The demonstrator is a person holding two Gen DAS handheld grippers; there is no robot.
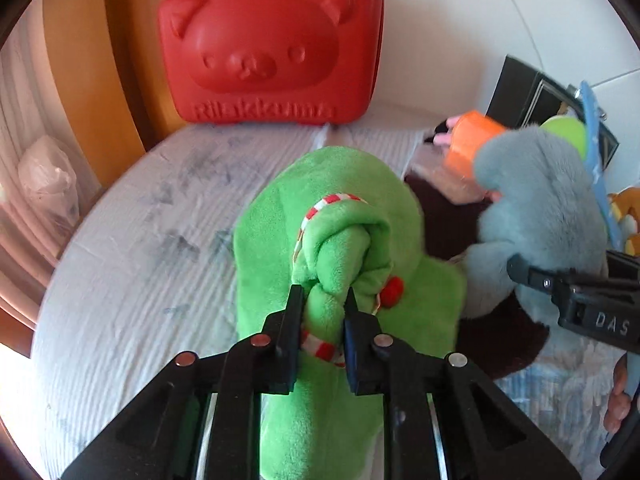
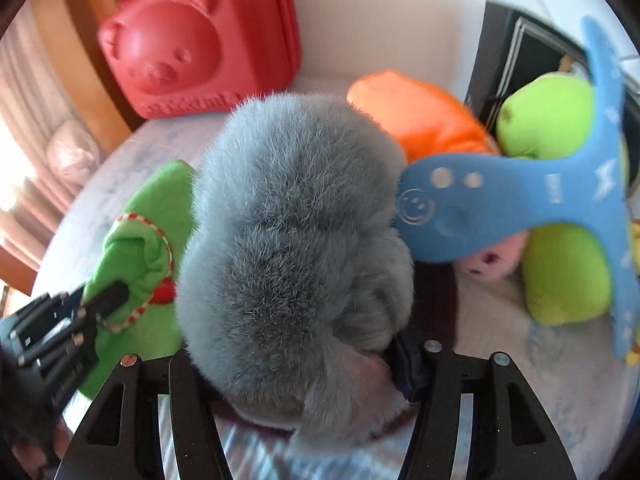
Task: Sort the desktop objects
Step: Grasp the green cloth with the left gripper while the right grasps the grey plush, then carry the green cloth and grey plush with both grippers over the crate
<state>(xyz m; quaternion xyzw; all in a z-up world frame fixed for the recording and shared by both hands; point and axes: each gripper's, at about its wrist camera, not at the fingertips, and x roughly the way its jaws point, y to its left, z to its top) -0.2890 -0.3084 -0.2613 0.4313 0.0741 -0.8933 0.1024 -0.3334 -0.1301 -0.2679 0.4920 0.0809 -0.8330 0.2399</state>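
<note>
- My left gripper (image 1: 322,300) pinches the green plush (image 1: 340,240), in front of the red case (image 1: 272,44).
- My right gripper (image 2: 304,364) clamps the grey plush (image 2: 292,216), right of that case.
- I judge sorting barely started: orange (image 2: 420,120) and lime plush (image 2: 548,116) and the blue toy (image 2: 500,208) remain piled.

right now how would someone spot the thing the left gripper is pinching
Find the red bear-face case standing at the back of the white cloth. In front of it lies a bright green plush, beside a grey-blue furry toy. Only it has red-and-white striped trim and a red pompom, with the left gripper pinching its knot.
</note>
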